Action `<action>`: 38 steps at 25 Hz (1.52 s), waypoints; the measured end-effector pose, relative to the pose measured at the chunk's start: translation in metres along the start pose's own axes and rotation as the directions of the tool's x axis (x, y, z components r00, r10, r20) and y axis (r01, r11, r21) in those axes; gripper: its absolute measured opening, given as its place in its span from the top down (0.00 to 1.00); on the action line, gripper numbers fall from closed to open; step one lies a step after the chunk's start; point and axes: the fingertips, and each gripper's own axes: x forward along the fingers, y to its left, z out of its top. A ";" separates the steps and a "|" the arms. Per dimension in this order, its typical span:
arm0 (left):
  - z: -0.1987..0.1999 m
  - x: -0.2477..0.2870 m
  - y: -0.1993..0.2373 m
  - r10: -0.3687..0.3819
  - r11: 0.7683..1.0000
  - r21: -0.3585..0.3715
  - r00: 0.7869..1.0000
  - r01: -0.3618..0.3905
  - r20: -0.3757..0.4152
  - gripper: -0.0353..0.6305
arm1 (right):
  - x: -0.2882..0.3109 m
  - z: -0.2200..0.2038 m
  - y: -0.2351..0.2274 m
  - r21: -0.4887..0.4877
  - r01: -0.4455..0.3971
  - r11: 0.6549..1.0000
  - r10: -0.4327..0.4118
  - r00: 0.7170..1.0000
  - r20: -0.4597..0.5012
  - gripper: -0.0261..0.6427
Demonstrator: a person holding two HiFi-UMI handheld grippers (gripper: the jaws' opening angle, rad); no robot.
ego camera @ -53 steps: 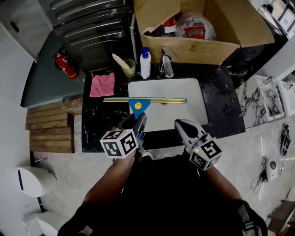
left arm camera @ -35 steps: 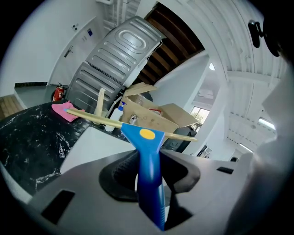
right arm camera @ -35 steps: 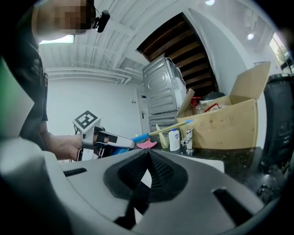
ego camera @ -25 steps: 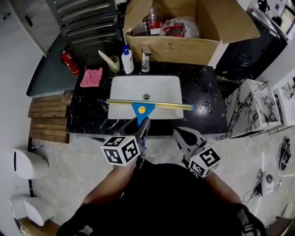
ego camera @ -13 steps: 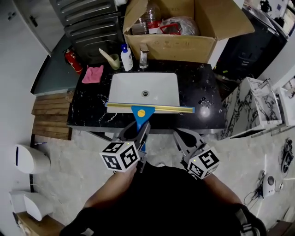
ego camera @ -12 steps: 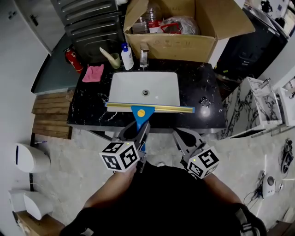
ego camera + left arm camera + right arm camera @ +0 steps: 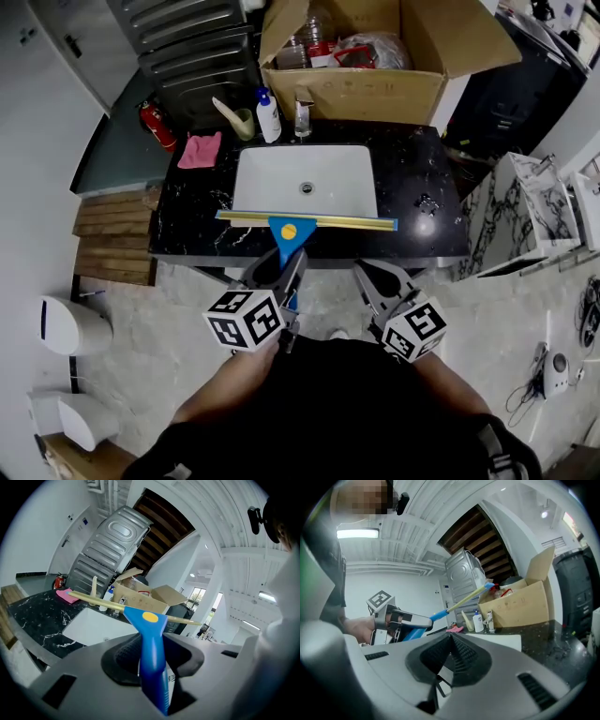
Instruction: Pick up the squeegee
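- The left gripper [image 7: 151, 645] has its jaws clamped on the blue handle of the squeegee [image 7: 148, 623]. The dark pads press the handle from both sides.
- The handle runs forward out past the fingertips. Its wide blue head with a yellow dot sits just beyond them.
- The long yellowish blade lies crosswise ahead of the fingertips and reaches out to either side. It is lifted off the black countertop [image 7: 192, 225] and the white sink [image 7: 272, 183].
- The right gripper [image 7: 450, 641] has its jaws together with nothing between them. The squeegee is well off to their left.
- The handle's rear end is hidden inside the left gripper's body.
- In the head view the jaws cover most of the handle.
- The blade's rubber edge is too thin to make out.
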 end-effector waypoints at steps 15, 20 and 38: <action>0.016 -0.034 0.045 -0.057 0.998 0.002 0.997 0.057 -0.055 0.73 | 0.040 -0.002 0.042 0.034 0.089 0.995 -0.089 0.996 0.012 0.95; 0.016 -0.040 0.047 -0.088 0.996 0.000 0.994 0.088 -0.070 0.73 | 0.042 -0.005 0.053 0.042 0.108 0.993 -0.108 0.994 0.005 0.95; 0.007 -0.048 0.050 -0.118 0.993 -0.012 0.988 0.118 -0.100 0.73 | 0.039 -0.019 0.071 0.050 0.130 0.990 -0.129 0.991 -0.021 0.95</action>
